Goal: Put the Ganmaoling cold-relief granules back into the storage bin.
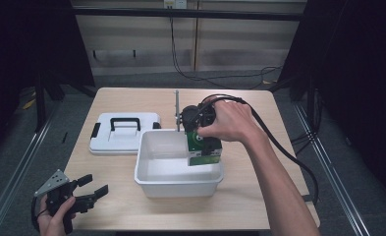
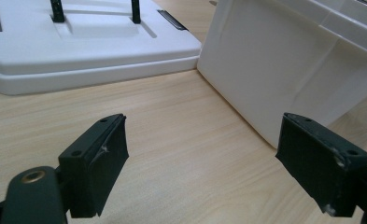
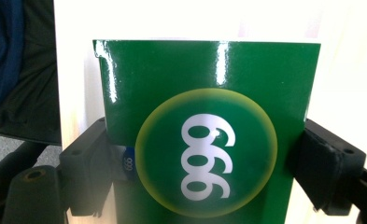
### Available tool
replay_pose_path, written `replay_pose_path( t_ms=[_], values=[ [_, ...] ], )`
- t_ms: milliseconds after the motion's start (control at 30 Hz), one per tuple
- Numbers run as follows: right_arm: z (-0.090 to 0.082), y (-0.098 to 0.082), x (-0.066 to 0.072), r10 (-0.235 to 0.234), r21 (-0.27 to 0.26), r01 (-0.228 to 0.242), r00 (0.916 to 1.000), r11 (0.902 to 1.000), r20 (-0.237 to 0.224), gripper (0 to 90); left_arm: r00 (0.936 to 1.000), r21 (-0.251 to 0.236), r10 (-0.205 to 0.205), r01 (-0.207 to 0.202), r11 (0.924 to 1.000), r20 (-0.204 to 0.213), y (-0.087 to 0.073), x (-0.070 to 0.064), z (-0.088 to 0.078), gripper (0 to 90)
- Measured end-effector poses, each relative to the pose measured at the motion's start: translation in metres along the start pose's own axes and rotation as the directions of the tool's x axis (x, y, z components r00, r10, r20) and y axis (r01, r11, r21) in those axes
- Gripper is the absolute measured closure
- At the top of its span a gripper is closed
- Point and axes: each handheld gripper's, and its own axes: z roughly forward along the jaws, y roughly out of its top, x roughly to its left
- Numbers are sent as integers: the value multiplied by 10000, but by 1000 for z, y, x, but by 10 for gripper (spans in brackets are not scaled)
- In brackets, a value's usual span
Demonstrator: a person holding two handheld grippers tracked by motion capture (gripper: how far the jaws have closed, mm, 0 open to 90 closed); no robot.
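Hovering at the surface's (image 1: 239, 201) near-left corner, the left tool (image 1: 85, 192) has its jaws spread wide, bare wood around it. The right tool (image 1: 204, 142) clamps a green box (image 1: 204, 149) at the white bin's (image 1: 178, 184) right rim, over its open inside. The box's yellow-ringed circle reads "999". A white lid (image 1: 124, 133) lies touching the bin's far-left corner.

Glossy green box (image 3: 209, 130) with a yellow-ringed "999" circle, held upright over the open white bin (image 1: 171, 179)
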Motion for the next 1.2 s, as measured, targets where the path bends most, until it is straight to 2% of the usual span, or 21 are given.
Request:
replay_pose_path(
  t_ms=[300, 433, 867, 1033, 1200],
  values=[
    [12, 10, -2, 66, 40, -66, 9999, 10000, -96, 160, 10000, -35, -32, 32, 10000, -11, 0, 0, 0, 160],
    [18, 11, -4, 68, 84, -69, 10000, 9999, 51, 160, 10000, 6, -16, 16, 10000, 7, 0, 0, 0, 159],
    [49, 0, -9, 464, 56, -461, 9979, 9989, -459, 159, 10000, 3, -61, 61, 10000, -1, 0, 0, 1, 159],
    [58, -1, -9, 444, 67, -441, 9975, 9990, -554, 159, 10000, -9, -77, 77, 10000, -24, 0, 0, 1, 159],
    [67, -4, -11, 474, -208, -483, 9979, 9986, -438, 159, 10000, -15, -59, 59, 10000, -29, 0, 0, 0, 159]
  ],
)
